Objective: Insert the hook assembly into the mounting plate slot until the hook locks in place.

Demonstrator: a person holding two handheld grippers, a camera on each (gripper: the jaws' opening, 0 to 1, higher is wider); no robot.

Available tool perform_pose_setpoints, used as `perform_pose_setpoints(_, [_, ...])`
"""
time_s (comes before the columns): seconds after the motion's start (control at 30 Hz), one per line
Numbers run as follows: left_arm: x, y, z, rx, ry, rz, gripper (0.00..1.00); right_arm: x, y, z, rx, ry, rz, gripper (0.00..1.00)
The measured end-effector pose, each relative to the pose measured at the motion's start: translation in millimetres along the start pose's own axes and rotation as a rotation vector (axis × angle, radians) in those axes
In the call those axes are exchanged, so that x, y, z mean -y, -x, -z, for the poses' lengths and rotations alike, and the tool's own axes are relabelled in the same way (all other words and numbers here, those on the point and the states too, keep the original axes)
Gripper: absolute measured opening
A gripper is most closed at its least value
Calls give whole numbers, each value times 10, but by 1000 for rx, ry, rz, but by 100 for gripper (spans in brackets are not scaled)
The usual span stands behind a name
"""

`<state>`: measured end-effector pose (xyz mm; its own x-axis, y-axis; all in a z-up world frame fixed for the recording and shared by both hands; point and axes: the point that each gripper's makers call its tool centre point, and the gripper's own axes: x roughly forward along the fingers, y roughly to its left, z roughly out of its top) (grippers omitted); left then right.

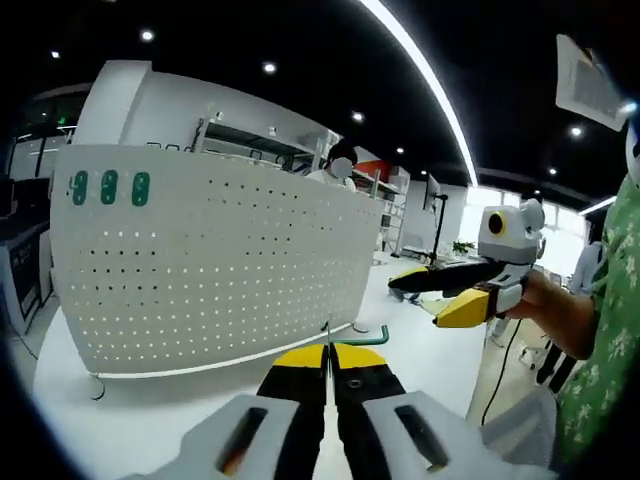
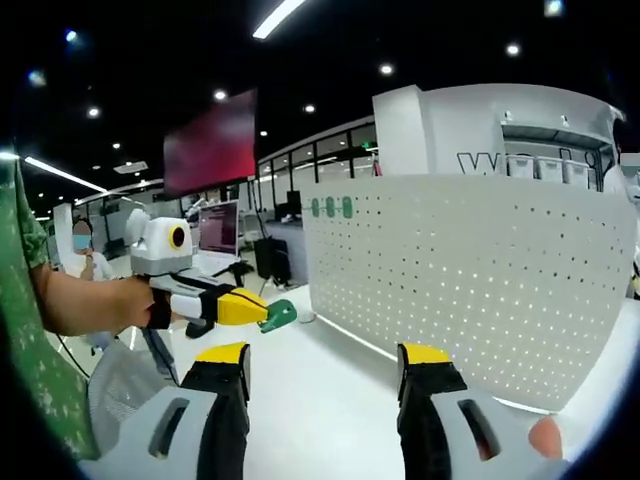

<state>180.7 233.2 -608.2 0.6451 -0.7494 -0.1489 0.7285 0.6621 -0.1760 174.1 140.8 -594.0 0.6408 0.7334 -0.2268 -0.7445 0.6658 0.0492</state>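
at the bottom centre of the left gripper view, the left gripper is seen with its jaws pressed together on a green hook — the hook pokes out to the right just above the tips, before the white perforated panel standing on the white table. at the bottom of the right gripper view, the right gripper is shown with jaws spread wide and nothing between them — the panel fills the right half.

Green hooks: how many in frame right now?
4. Three hooks sit in a row at the pegboard's top corner, also seen in the right gripper view. A fourth hook is shut in the left gripper. Others may be hidden.
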Motion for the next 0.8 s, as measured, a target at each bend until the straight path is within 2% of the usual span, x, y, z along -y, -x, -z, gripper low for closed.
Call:
perform_pose_setpoints(0.1, [29, 58, -21, -1, -34, 52, 1, -33, 3, -16, 1, 5, -11, 56])
perform_pose_setpoints(0.13, [81, 84, -15, -12, -53, 102, 1, -52, 5, -26, 2, 8, -15, 55])
perform_pose_setpoints(0.33, [251, 205, -28, -36, -118, 244, 1, -129, 14, -54, 3, 23, -47, 50])
perform_pose_setpoints(0.53, [381, 239, -11, -59, -134, 333, 1, -253, 13, -91, 10, 12, -108, 41])
perform_pose_setpoints(0.8, [471, 251, -41, -65, -144, 407, 1, -454, 20, -104, -3, 36, -204, 30])
